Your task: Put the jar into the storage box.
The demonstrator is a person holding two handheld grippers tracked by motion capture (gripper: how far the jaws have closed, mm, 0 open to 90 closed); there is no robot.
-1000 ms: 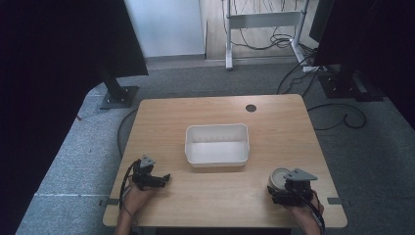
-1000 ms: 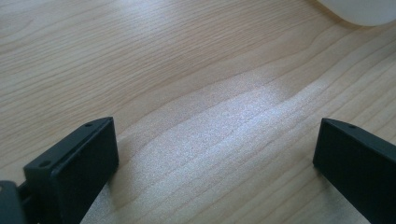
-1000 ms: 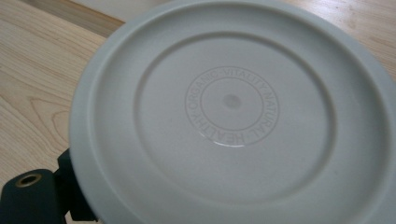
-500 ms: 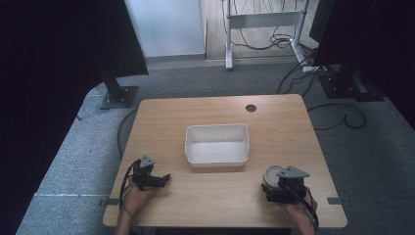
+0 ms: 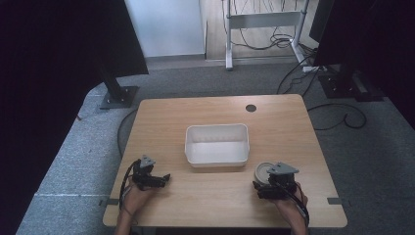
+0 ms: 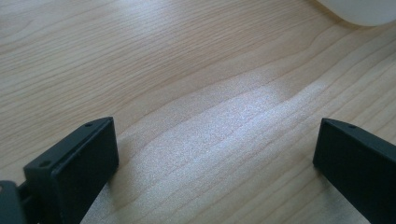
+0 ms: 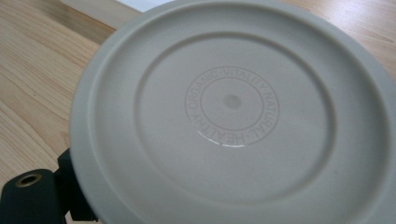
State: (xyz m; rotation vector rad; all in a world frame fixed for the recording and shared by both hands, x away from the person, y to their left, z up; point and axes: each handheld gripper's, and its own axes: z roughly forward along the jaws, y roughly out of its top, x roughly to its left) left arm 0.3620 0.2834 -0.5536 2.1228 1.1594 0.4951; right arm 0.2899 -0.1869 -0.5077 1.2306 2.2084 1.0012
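1. Right gripper (image 5: 272, 185), lower right of the high view: we log it closed on a round grey lid (image 7: 233, 112), one jaw showing under the rim at the lower left of its own view. We judge the rim hold keeps the disc flat and clear of the desk (image 5: 215, 117).
2. Lid: embossed face toward the camera, held just off the desk near the lower right corner of the white tub (image 5: 217, 144).
3. Left gripper (image 5: 155, 180), lower left of the high view: we record its jaws wide apart, nothing between them, resting low over bare wood; we take it as parked out of the way.
4. Tub: centre of the desk, open and empty, probably where the lid belongs.
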